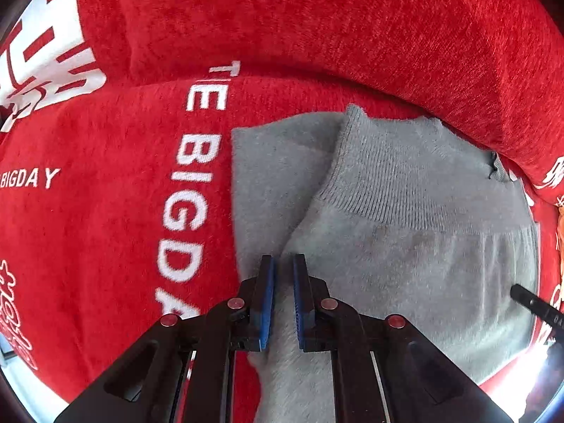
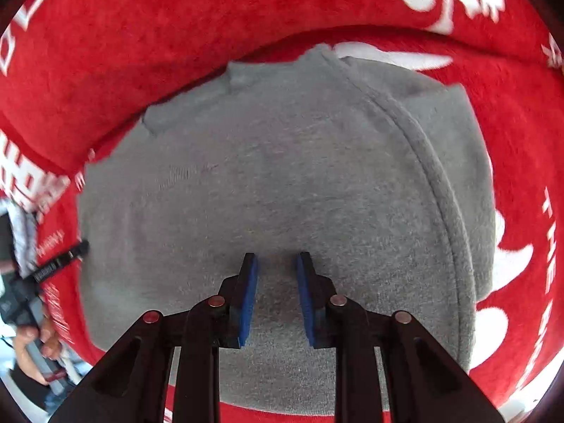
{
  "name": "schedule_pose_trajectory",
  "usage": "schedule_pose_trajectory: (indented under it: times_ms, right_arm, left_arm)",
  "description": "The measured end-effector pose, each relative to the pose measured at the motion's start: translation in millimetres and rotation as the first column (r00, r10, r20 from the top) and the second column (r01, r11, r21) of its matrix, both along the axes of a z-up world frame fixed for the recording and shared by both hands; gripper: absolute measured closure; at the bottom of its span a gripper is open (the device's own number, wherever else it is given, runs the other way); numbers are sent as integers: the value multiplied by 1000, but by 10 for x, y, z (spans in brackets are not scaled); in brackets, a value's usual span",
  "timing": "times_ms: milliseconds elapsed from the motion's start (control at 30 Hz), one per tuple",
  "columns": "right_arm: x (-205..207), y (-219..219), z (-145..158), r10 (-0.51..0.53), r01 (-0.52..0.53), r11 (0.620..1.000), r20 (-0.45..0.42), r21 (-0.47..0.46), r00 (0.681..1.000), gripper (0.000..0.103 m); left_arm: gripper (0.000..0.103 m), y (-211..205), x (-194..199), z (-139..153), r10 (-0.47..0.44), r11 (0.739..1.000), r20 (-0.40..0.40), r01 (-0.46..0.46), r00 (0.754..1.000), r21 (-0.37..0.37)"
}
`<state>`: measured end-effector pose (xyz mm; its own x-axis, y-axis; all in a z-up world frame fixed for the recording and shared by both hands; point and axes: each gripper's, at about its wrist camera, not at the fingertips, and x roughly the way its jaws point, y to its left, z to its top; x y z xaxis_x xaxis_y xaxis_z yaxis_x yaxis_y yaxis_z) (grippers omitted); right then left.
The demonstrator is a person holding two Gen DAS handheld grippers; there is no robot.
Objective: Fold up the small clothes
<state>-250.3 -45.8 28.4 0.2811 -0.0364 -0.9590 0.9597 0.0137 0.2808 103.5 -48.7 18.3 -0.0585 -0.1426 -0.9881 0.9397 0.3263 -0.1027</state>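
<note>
A small grey knit garment (image 1: 405, 232) lies on a red plush blanket (image 1: 105, 211). It has a ribbed band, and one side is folded over the rest. My left gripper (image 1: 283, 264) is nearly shut on a ridge of the grey cloth at the folded edge. The grey garment also fills the right wrist view (image 2: 282, 176). My right gripper (image 2: 276, 264) is open, with the fingers down on the cloth and nothing between them. The tip of the right gripper shows at the right edge of the left wrist view (image 1: 528, 299).
The red blanket (image 2: 176, 35) carries white lettering and rises in a thick fold behind the garment. The left gripper and the hand holding it (image 2: 35, 335) show at the left edge of the right wrist view.
</note>
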Motion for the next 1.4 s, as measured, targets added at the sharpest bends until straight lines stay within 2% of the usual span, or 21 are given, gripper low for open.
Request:
schedule_pose_trajectory:
  times_ms: [67, 133, 600, 733, 933, 1067, 1400]
  right_arm:
    - [-61, 24, 52, -18, 18, 1000, -9, 5, 1000, 76]
    - [-83, 68, 115, -18, 18, 1000, -9, 9, 1000, 76]
    - [265, 327, 177, 0, -1, 999, 27, 40, 1000, 71]
    - [352, 408, 197, -3, 2, 999, 34, 49, 999, 66]
    - [441, 542, 195, 1, -5, 998, 49, 70, 999, 65]
    - [530, 642, 175, 5, -10, 996, 55, 87, 998, 55]
    - [772, 801, 168, 23, -32, 994, 83, 105, 996, 48]
  left_arm:
    - [91, 30, -6, 66, -20, 1000, 48, 19, 999, 11]
    - [91, 61, -16, 100, -29, 999, 61, 27, 998, 25]
    - [91, 449, -113, 271, -42, 998, 25, 41, 999, 53]
    - [91, 540, -117, 307, -51, 997, 23, 49, 998, 59]
    - [91, 638, -108, 303, -74, 995, 15, 73, 997, 66]
    - [91, 701, -111, 311, -86, 993, 17, 85, 996, 80]
    - [90, 897, -92, 282, -83, 991, -7, 83, 997, 104]
